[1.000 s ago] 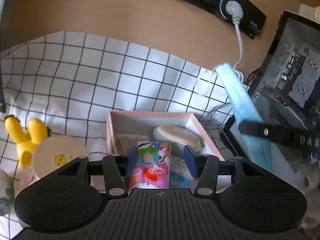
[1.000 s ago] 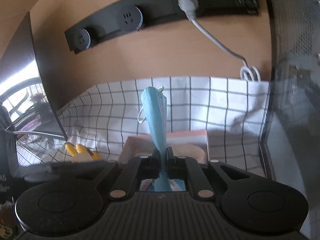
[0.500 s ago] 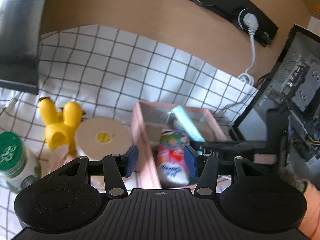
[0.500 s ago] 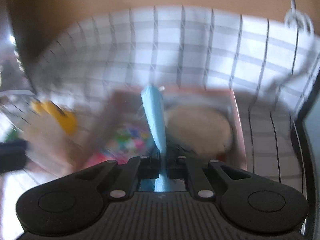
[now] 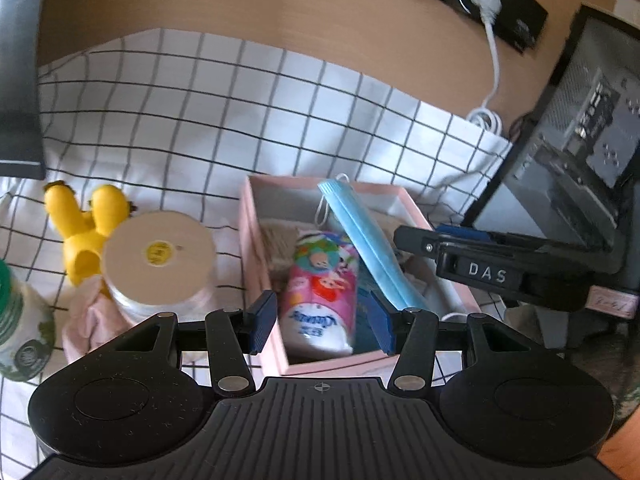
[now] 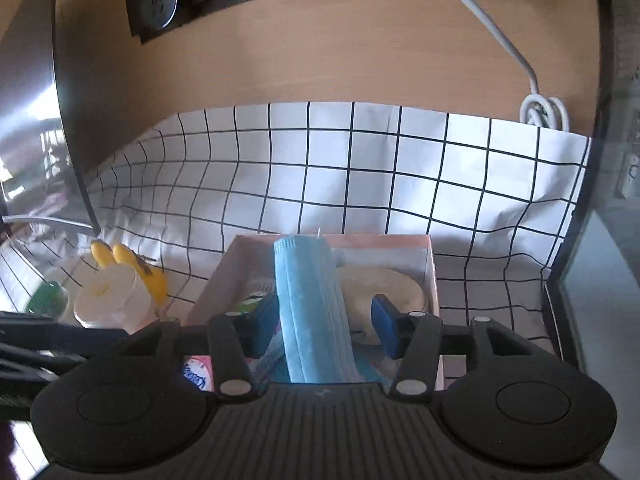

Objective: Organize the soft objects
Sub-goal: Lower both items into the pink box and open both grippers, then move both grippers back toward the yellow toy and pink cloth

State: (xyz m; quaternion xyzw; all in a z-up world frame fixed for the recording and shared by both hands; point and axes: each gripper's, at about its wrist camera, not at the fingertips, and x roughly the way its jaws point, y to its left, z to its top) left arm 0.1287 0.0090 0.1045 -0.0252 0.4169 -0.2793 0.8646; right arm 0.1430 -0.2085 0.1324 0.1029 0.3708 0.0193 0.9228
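A pink box [image 5: 264, 272] [image 6: 430, 264] sits on the checked cloth. Inside lie a pink tissue pack [image 5: 320, 304], a beige pad [image 6: 384, 288] and a folded blue face mask [image 5: 368, 248] [image 6: 314, 312]. My right gripper [image 6: 326, 326] hangs over the box with its jaws opening; the mask lies between the blue pads and neither pad presses on it. Its black fingers [image 5: 480, 256] reach in from the right in the left wrist view. My left gripper [image 5: 322, 318] stands open over the near end of the box, around the tissue pack without touching it.
Left of the box stand a round white-lidded jar [image 5: 158, 256] on pink cloth, a yellow toy [image 5: 86, 224] and a green-capped bottle [image 5: 20, 320]. A dark computer case [image 5: 580, 152] rises at the right. A power strip and white cable [image 6: 540, 112] sit on the wooden desk behind.
The right gripper came down from above the cloth into the box and its jaws parted, letting go of the mask. The left gripper shifted and stayed open.
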